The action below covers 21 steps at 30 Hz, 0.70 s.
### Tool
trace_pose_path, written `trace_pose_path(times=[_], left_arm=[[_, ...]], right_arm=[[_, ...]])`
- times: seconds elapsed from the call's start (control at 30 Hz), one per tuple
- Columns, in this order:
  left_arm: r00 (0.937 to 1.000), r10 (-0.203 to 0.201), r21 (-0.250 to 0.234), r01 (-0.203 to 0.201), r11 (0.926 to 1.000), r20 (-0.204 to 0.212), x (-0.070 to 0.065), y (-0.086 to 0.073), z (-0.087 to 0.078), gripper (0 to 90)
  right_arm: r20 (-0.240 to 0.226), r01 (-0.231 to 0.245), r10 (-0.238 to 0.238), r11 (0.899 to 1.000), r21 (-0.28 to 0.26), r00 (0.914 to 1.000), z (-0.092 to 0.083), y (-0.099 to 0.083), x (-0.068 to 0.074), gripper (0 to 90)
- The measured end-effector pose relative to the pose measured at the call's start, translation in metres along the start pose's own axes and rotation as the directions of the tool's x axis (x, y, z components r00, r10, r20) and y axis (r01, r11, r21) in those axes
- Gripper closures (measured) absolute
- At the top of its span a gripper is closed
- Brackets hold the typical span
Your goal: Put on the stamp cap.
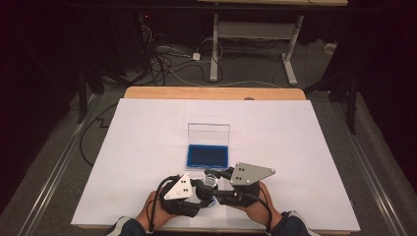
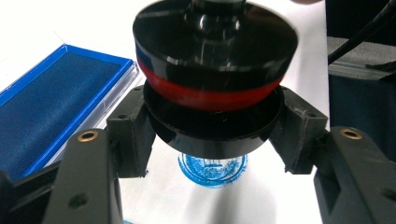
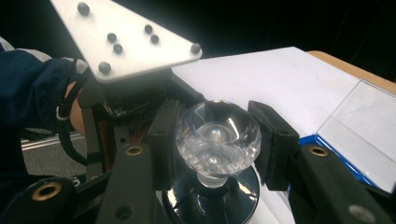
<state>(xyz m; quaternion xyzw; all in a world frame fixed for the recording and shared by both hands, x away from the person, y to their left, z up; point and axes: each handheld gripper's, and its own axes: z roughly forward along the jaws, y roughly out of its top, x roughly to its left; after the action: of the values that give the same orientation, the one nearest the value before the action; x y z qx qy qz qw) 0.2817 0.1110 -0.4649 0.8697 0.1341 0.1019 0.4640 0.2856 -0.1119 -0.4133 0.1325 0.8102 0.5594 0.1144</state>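
A round black stamp (image 2: 215, 42) with a red band and a clear crystal knob (image 3: 217, 137) hangs just above the white sheet (image 1: 147, 147) near the table's front edge. My left gripper (image 2: 212, 126) is shut on the stamp's black lower ring (image 2: 212, 133); in the high view the left gripper (image 1: 200, 191) points right. My right gripper (image 3: 217, 140) is shut on the crystal knob (image 1: 211, 180), reaching in from the right side. A round blue print (image 2: 212, 170) lies on the paper directly under the stamp.
A blue ink pad (image 1: 208, 155) in a clear case sits just beyond the stamp, its lid (image 1: 209, 132) standing upright. The white sheet covers a wooden table (image 1: 211, 92). Cables and a desk frame (image 1: 214, 44) lie on the floor beyond.
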Motion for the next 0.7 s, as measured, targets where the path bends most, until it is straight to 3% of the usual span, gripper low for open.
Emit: trace_pose_path(times=[0.7], left_arm=[[1.0, -0.007, -0.017, 0.007, 0.9998, 0.002, 0.0002, 0.001, -0.0015, 36.2]], right_arm=[[-0.019, -0.014, 0.014, 1.0, -0.013, 0.9997, 0.0041, -0.0031, 0.0007, 56.6]])
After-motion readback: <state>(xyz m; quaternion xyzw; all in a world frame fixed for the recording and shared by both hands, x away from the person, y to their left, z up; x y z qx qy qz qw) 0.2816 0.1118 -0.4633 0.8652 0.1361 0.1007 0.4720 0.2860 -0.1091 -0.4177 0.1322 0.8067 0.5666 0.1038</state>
